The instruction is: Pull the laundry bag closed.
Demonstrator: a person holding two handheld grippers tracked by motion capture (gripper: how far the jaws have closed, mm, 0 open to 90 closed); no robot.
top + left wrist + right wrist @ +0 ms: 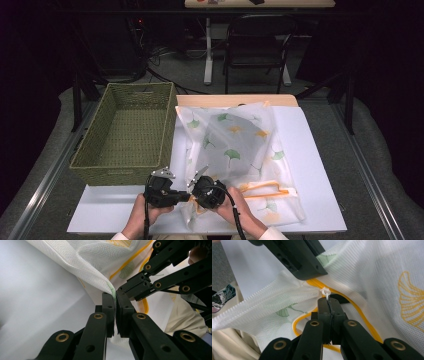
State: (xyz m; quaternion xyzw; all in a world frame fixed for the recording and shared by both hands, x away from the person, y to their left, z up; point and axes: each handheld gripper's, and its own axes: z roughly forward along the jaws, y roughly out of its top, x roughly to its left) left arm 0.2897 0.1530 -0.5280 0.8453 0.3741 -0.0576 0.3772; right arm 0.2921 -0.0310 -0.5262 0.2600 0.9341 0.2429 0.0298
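A white mesh bag (235, 145) printed with green and orange leaves lies on the white table (310, 165), its orange zipper (362, 312) along the near end. At the bag's near left corner both grippers meet tip to tip. My left gripper (115, 298) is shut on a fold of the mesh edge (110, 287). My right gripper (328, 301) is shut on the small white zipper pull (325, 291). In the high view the left gripper (186, 196) and right gripper (196, 200) are held by two hands at the table's front edge.
An olive woven basket (107, 172) stands on the table's left half, against the bag's left side. A wooden board edge (235, 100) shows behind the bag. Beyond the table are a black chair (257, 45) and a desk leg (208, 50).
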